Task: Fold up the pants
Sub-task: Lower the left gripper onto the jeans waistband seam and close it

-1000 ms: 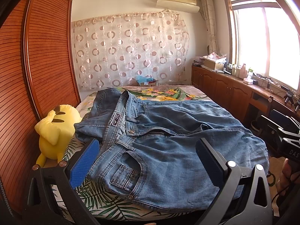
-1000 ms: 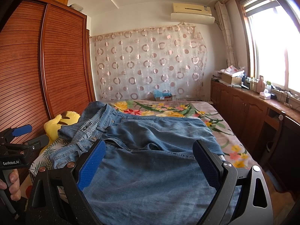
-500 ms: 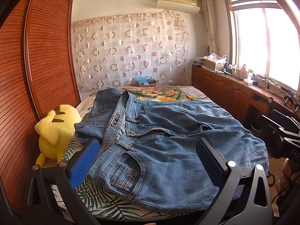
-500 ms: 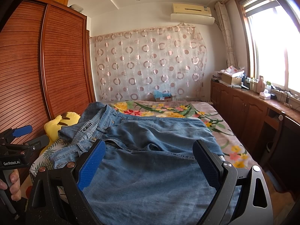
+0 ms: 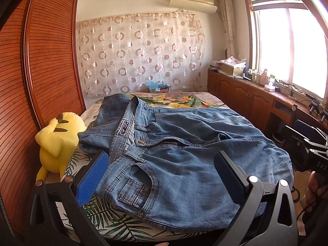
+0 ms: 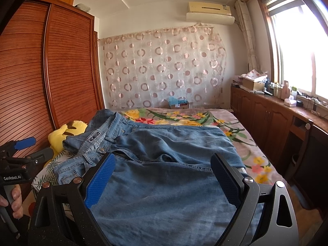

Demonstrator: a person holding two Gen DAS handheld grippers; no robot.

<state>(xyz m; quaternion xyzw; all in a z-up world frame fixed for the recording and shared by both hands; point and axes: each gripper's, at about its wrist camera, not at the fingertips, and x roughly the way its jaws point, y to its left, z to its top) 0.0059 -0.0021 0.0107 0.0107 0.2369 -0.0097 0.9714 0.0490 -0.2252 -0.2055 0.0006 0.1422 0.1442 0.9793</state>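
Blue jeans [image 5: 184, 155] lie spread on the bed, waistband to the left and legs running to the right; they also show in the right wrist view [image 6: 164, 176]. My left gripper [image 5: 162, 164] is open and empty, held above the front pocket near the bed's front edge. My right gripper [image 6: 164, 168] is open and empty, held above the leg part. The left gripper also shows at the left edge of the right wrist view [image 6: 20, 149], and the right gripper at the right edge of the left wrist view [image 5: 307, 147].
A yellow plush toy [image 5: 57, 141] sits at the bed's left side against the wooden wardrobe [image 5: 41, 71]. The floral bedspread [image 6: 184, 116] is bare beyond the jeans. A wooden counter [image 6: 276, 110] with clutter runs under the window at right. A box [image 5: 160, 88] stands by the curtain.
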